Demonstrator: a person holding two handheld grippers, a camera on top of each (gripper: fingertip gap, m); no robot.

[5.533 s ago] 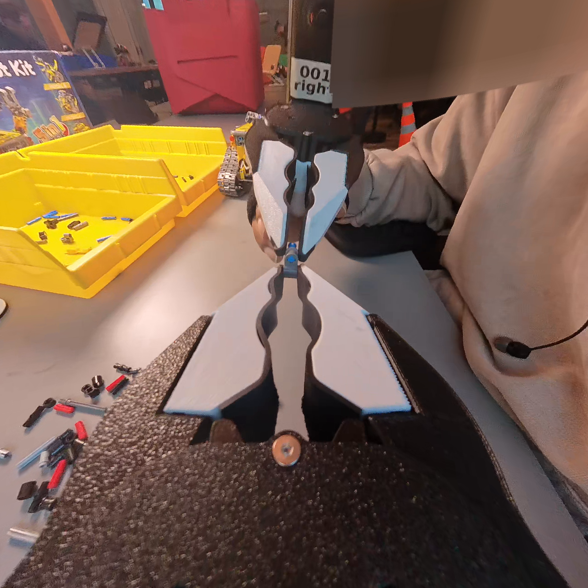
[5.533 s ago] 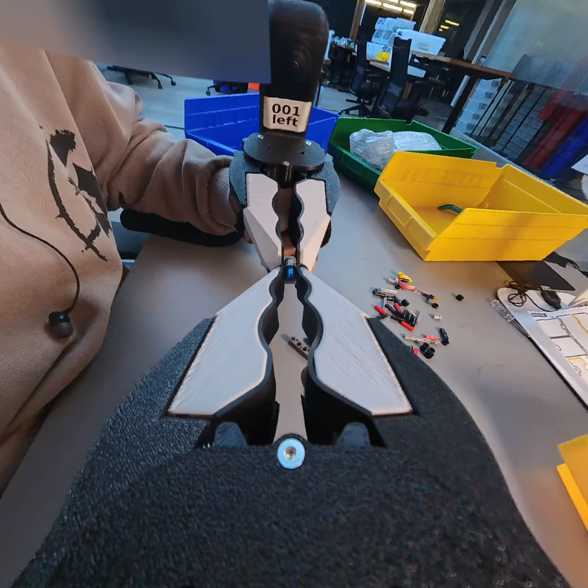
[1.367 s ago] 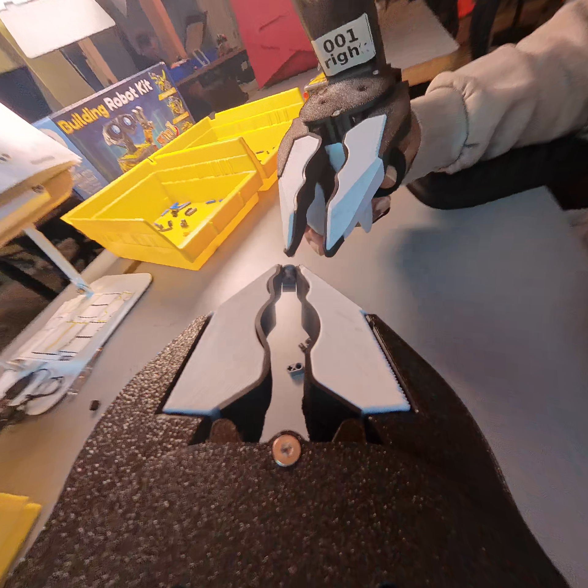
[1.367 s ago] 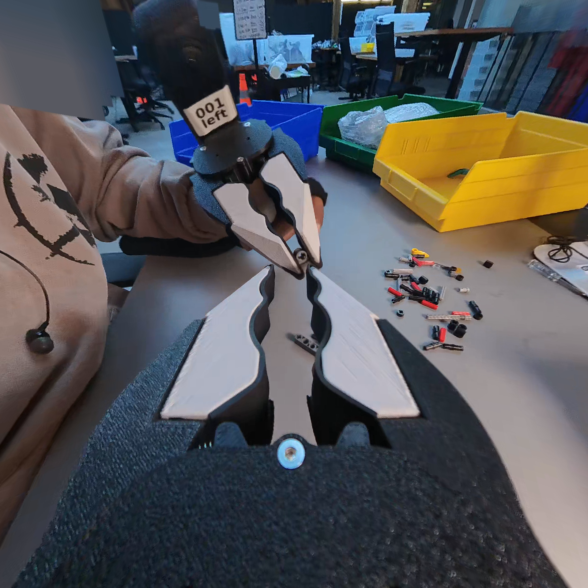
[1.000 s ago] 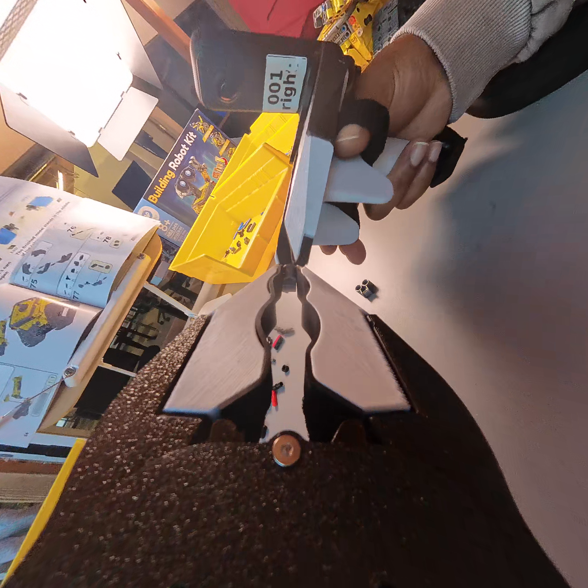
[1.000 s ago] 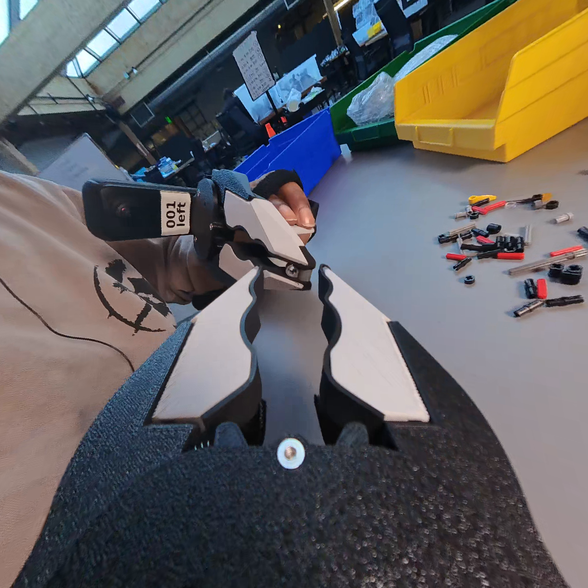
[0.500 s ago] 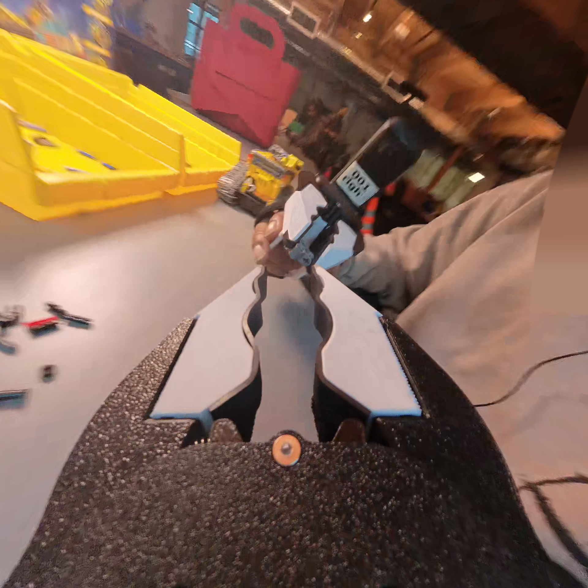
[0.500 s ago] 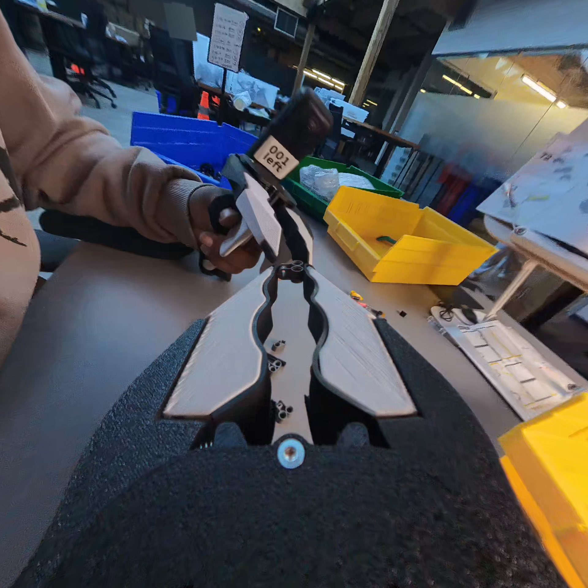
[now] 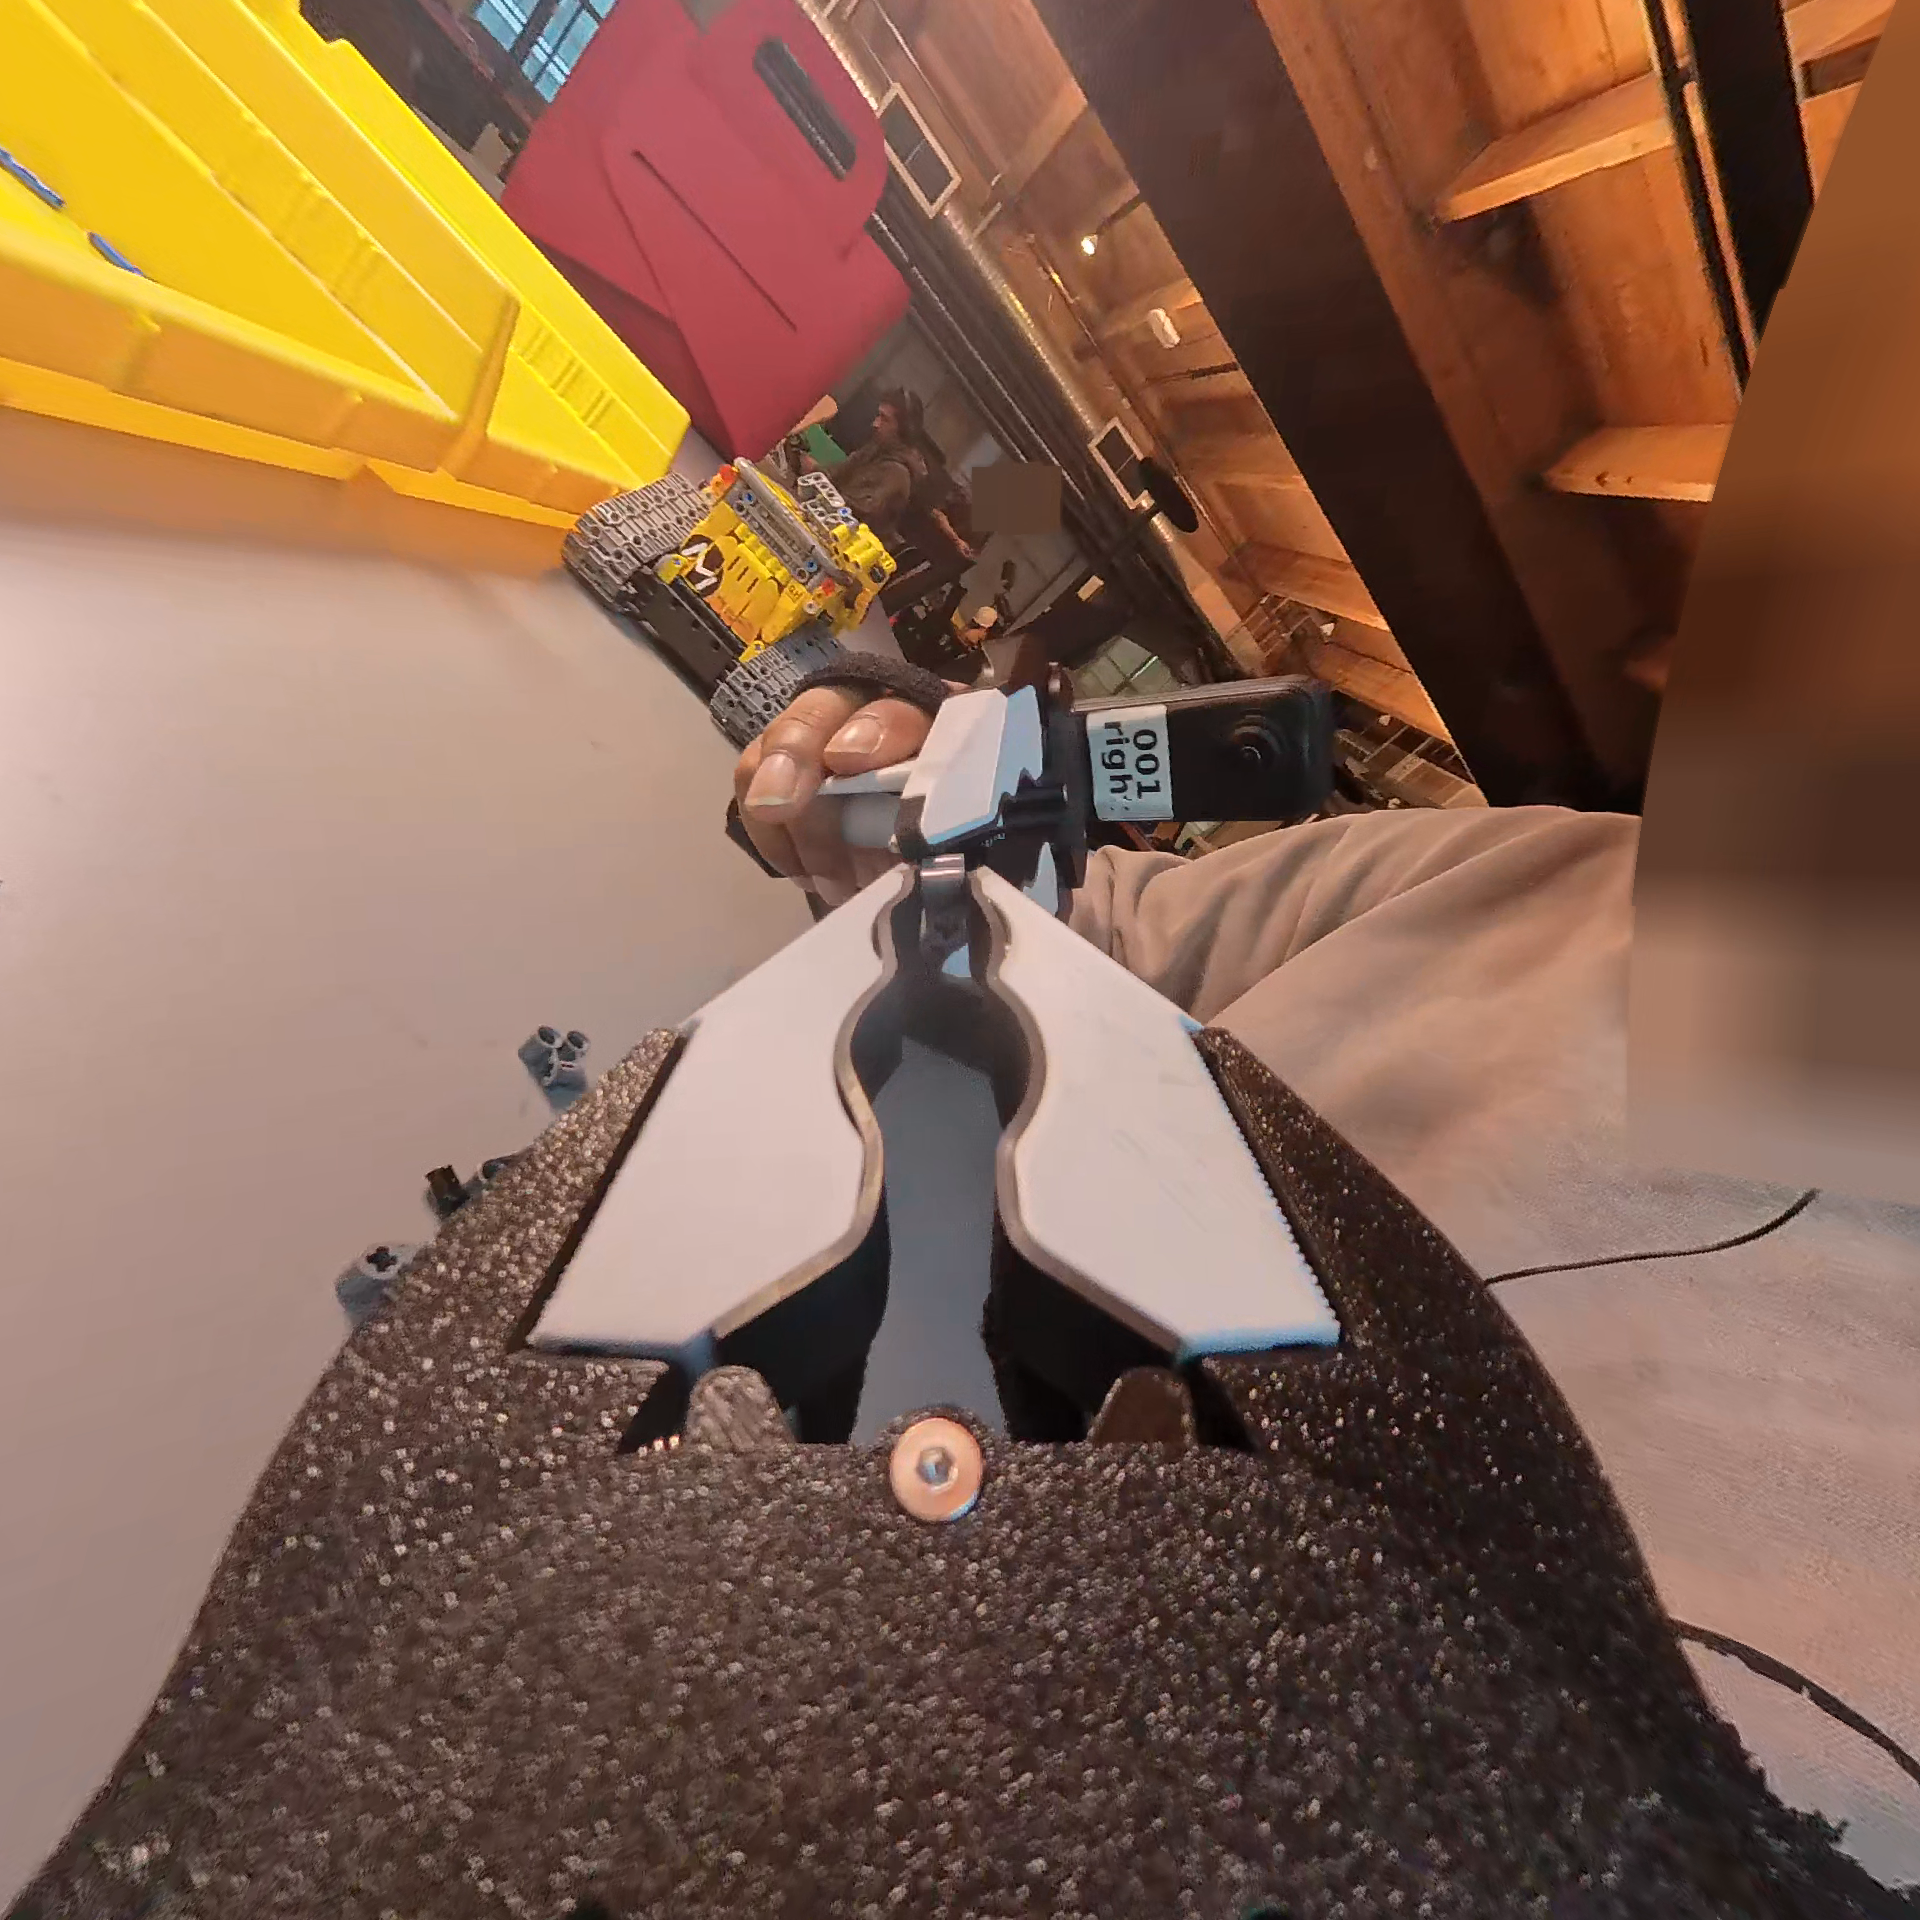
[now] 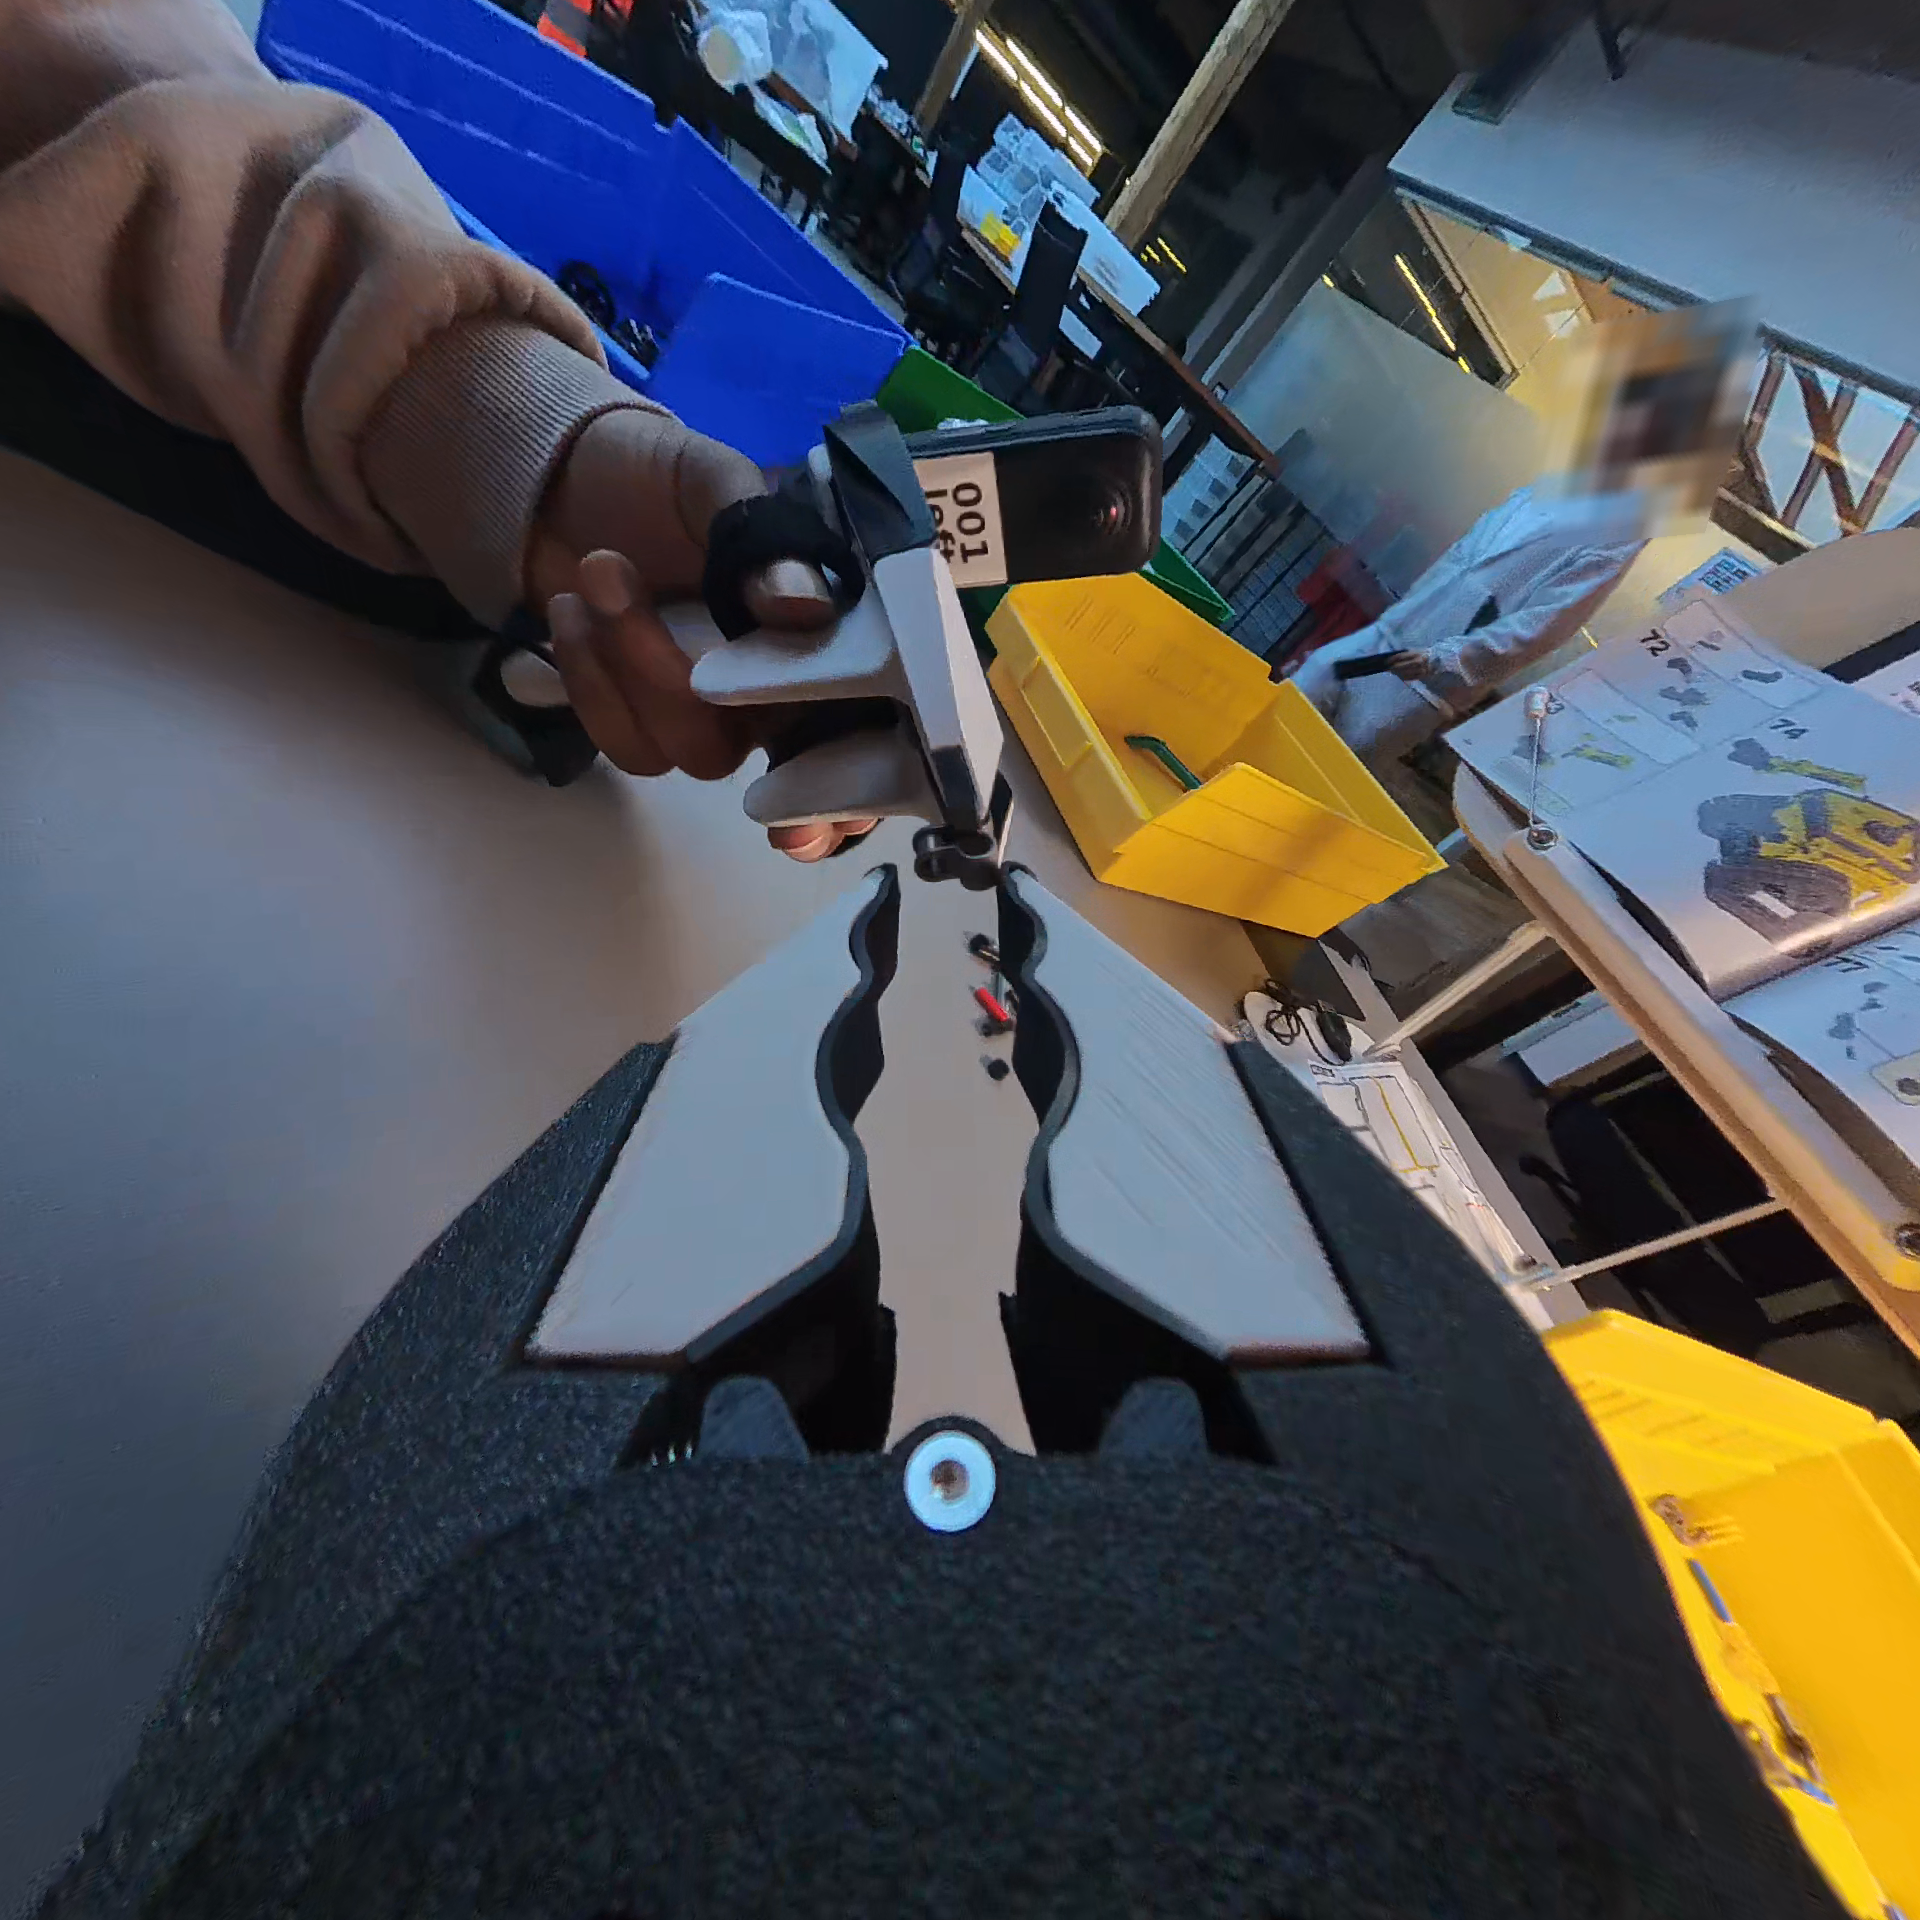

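Left wrist view: toy vehicle (image 9: 740, 582) beyond yellow bins (image 9: 260, 281).

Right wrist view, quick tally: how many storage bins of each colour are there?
Yellow bins: 2
Green bins: 1
Blue bins: 1, as far as the view shows
Total: 4
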